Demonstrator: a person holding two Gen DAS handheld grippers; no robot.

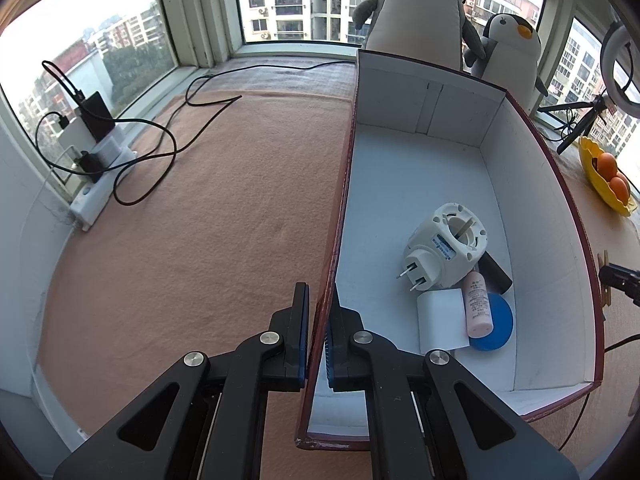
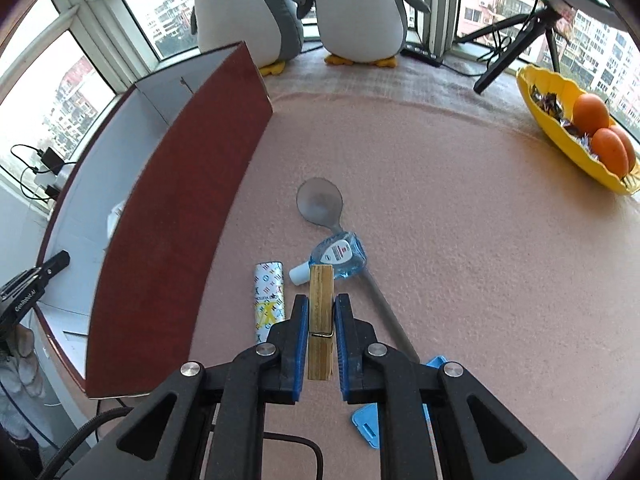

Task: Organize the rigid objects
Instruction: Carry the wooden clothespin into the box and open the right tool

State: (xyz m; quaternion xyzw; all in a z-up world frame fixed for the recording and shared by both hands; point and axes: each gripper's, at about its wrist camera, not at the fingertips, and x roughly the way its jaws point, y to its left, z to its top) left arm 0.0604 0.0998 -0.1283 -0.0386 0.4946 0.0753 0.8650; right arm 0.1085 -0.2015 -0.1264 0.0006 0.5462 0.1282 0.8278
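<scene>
Pinching a wooden clothespin [image 2: 321,322] in the right gripper [image 2: 321,304], left gripper [image 1: 318,312] clamped on the red-and-white cardboard box [image 1: 536,216] wall

A wooden clothespin [image 2: 320,322] stands lengthwise between two blue pads, above the pink cloth. Beyond it lie a patterned tube [image 2: 269,301], a blue bottle [image 2: 338,256] and a metal spoon [image 2: 320,203]. The red box [image 1: 448,184] holds a white plug adapter [image 1: 444,250].
</scene>
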